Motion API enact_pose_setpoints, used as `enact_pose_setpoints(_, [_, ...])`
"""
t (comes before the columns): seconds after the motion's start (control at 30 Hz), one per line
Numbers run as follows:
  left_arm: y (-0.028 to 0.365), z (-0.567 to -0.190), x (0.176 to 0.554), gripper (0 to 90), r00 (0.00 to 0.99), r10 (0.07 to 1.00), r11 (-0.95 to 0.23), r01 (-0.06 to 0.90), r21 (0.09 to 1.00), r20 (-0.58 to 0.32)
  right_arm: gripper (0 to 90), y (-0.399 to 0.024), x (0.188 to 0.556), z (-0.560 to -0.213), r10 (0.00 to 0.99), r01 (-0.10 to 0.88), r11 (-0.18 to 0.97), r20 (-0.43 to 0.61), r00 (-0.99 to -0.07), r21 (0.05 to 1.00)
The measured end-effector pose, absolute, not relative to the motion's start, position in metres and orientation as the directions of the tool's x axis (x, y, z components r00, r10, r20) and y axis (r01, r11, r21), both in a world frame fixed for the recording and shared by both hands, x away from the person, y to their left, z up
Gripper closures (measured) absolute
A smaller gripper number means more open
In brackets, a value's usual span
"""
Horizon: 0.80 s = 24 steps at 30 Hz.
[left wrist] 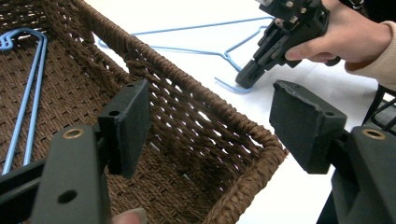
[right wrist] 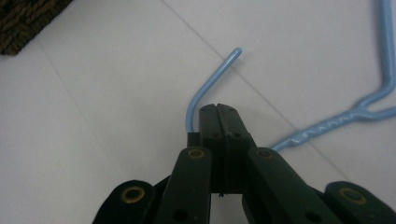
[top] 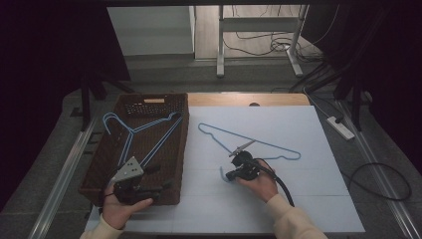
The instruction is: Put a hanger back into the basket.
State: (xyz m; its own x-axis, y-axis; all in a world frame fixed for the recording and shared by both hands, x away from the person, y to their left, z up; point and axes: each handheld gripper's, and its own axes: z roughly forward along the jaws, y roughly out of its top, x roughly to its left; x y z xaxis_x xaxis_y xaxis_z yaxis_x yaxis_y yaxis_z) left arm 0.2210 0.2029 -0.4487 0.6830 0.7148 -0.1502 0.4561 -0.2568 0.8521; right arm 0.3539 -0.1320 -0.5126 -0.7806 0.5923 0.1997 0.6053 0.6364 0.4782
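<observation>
Clamped on the hook of the blue hanger; basket waiting alongside.

Right gripper (right wrist: 218, 108) pinched shut on the curved hook of the loose hanger (top: 259, 142), flat on the white table (top: 298, 199) just right of the wicker basket (top: 181, 149). Left gripper (left wrist: 210, 126) gaping, empty, poised over the basket's near corner. Second hanger (top: 144, 132) already lying inside. Likely trouble: thin wire swivelling or slipping between the pads on lifting, held so near its tip; long triangle swinging, catching the basket rim, or tangling with the hanger within.
</observation>
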Motion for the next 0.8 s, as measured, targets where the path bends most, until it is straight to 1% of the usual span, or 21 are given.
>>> enact_pose_setpoints(0.3, [0.202,-0.449,0.221,30.3,0.684,0.714,-0.256,0.456,0.852,-0.151,90.0,-0.154,0.343,-0.51,0.608,0.619,0.642,0.191,-0.771,0.453])
enact_pose_setpoints(0.63, [0.201,-0.449,0.222,30.3,0.685,0.712,-0.258,0.458,0.851,-0.154,90.0,-0.185,0.334,-0.507,0.644,0.65,0.623,0.187,-0.742,0.436])
enact_pose_setpoints(0.8, [0.201,-0.45,0.222,30.3,0.686,0.71,-0.255,0.46,0.851,-0.158,90.0,-0.2,0.33,-0.503,0.657,0.654,0.638,0.155,-0.738,0.408])
